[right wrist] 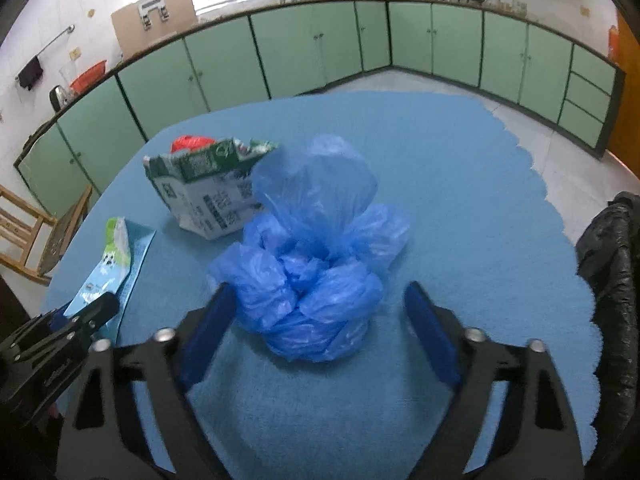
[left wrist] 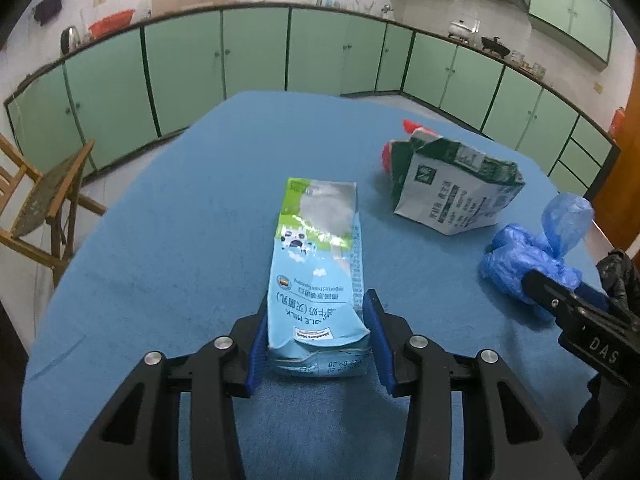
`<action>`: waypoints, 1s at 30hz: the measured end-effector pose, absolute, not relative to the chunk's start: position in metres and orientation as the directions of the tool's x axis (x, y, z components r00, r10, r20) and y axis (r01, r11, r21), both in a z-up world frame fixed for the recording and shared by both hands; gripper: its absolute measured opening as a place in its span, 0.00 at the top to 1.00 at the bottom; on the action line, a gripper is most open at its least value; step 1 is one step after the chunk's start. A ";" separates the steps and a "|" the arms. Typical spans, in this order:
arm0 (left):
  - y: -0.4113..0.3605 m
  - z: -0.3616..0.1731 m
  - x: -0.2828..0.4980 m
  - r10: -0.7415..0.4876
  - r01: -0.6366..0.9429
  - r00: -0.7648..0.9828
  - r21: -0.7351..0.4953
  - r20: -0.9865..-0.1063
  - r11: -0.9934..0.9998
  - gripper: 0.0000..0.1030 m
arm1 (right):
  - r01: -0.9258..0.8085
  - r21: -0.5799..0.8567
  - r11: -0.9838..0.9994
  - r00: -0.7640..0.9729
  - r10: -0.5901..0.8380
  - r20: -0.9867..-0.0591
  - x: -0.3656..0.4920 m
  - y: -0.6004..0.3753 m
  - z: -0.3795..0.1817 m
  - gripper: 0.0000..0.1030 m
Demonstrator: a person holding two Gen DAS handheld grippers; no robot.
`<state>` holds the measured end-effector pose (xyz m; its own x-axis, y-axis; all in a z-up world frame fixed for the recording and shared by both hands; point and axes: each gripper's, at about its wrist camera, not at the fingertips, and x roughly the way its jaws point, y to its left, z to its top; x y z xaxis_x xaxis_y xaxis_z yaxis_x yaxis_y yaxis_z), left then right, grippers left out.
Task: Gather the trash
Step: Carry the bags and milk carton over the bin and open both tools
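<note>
A flattened light-blue milk carton (left wrist: 316,280) lies on the blue table. My left gripper (left wrist: 318,322) has its blue pads against both sides of the carton's near end, shut on it. The carton also shows at the left of the right wrist view (right wrist: 116,264). A crumpled blue plastic bag (right wrist: 316,272) sits mid-table between the pads of my right gripper (right wrist: 316,304), which is open around it with gaps on both sides. The bag also shows at the right of the left wrist view (left wrist: 532,252). A crushed green-and-white carton (left wrist: 452,184) lies further back, with something red (left wrist: 386,156) behind it.
The table is covered with a blue cloth (right wrist: 460,184). A black trash bag (right wrist: 612,280) hangs at the table's right edge. A wooden chair (left wrist: 44,204) stands to the left. Green cabinets (left wrist: 256,52) line the far walls.
</note>
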<state>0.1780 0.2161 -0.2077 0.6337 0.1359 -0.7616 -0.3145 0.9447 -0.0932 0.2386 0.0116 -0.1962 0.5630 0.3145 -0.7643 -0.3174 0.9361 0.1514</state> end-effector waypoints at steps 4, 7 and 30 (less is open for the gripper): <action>0.214 -0.209 0.182 0.139 -0.313 0.627 -0.085 -0.767 0.946 0.56 | -0.348 0.160 0.924 0.533 0.336 -0.776 0.240 0.018 -0.199 0.48; 0.214 -0.210 0.184 0.143 -0.315 0.625 -0.080 -0.767 0.946 0.58 | -0.370 0.172 0.913 0.521 0.357 -0.775 0.236 0.020 -0.197 0.62; 0.180 -0.133 0.146 0.112 -0.230 0.755 -0.102 -0.647 0.968 0.58 | -0.383 0.238 0.893 0.596 0.435 -0.675 0.185 -0.023 -0.129 0.72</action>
<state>0.1463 0.1795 -0.1326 0.7546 0.1118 -0.6466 -0.2305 0.9678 -0.1016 0.1850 -0.0226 -0.1292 0.5957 0.4353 -0.6750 -0.3829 0.8927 0.2378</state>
